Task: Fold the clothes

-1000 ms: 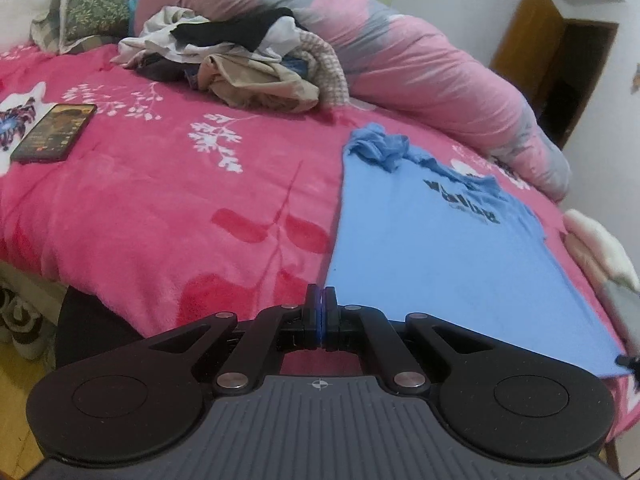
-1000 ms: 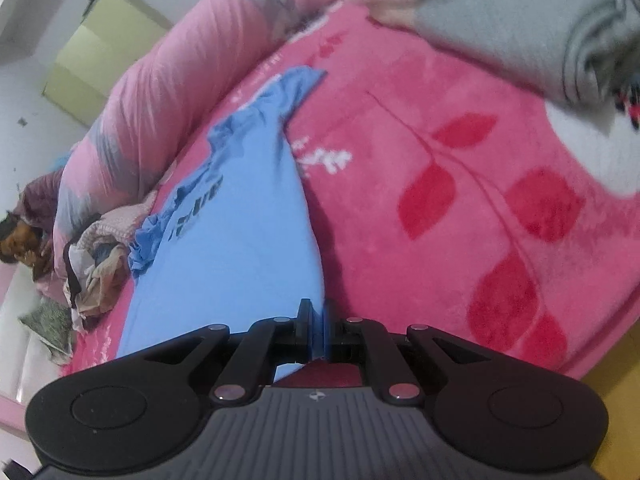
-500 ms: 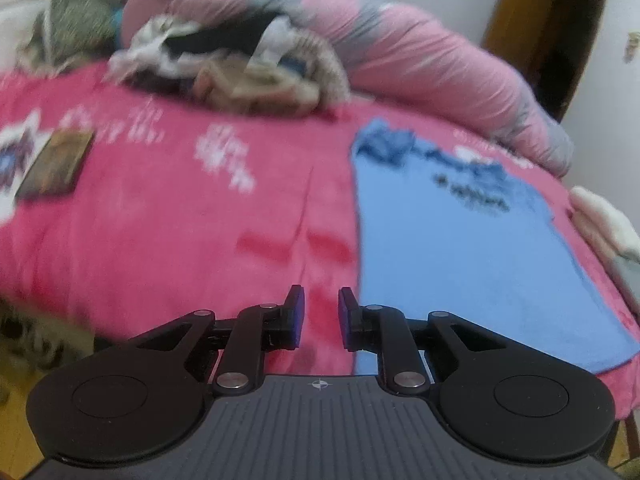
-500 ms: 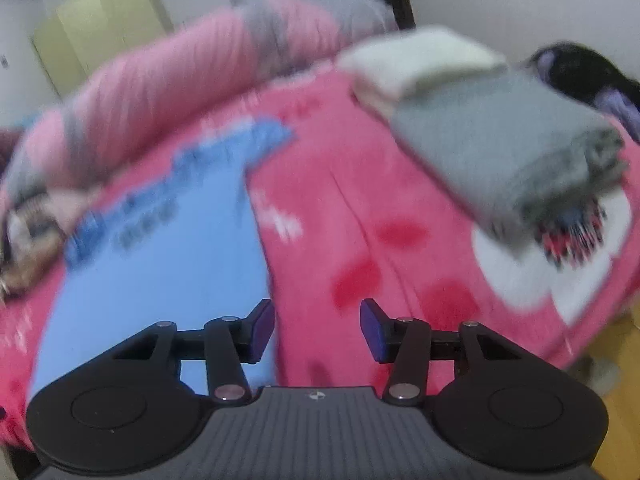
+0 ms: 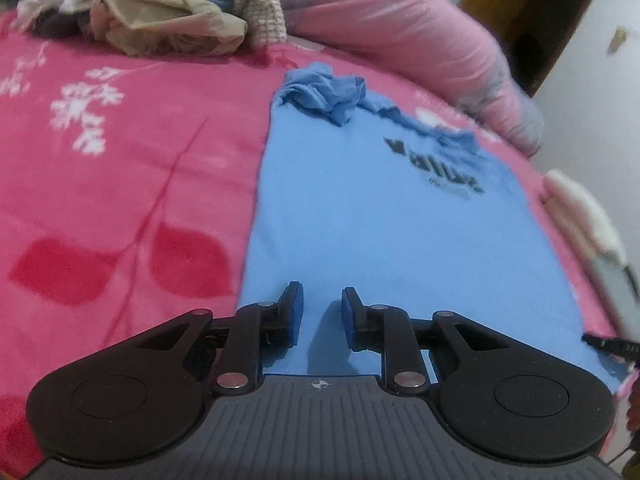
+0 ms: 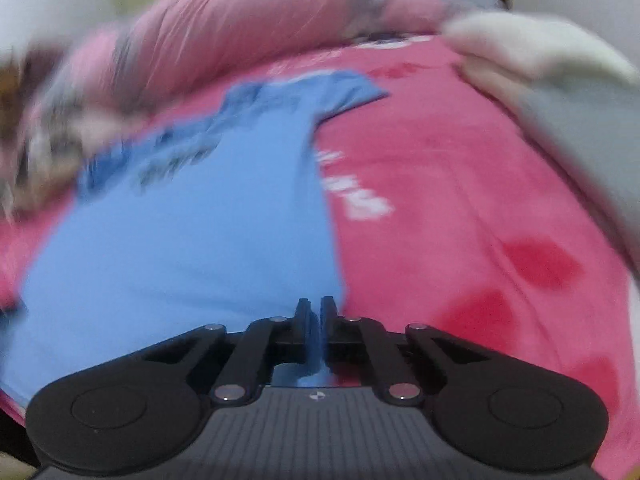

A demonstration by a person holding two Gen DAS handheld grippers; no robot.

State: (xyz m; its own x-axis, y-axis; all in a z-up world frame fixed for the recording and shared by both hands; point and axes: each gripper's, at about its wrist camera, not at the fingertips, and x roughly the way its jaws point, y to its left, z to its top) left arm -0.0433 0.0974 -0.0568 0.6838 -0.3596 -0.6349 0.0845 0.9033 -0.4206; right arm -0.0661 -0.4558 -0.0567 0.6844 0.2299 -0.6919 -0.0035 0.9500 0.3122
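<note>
Left wrist: my left gripper (image 5: 322, 312) hovers with its jaws spread over the hem of one blue T-shirt (image 5: 360, 216), flat on the pink blanket (image 5: 120, 168); one bunched sleeve could spoil the fold. Right wrist, blurred: my right gripper (image 6: 315, 314) looks pinched on the shirt's edge, which may slip

Left hand-held gripper (image 5: 322, 312) agape, right (image 6: 315, 318) nearly closed
</note>
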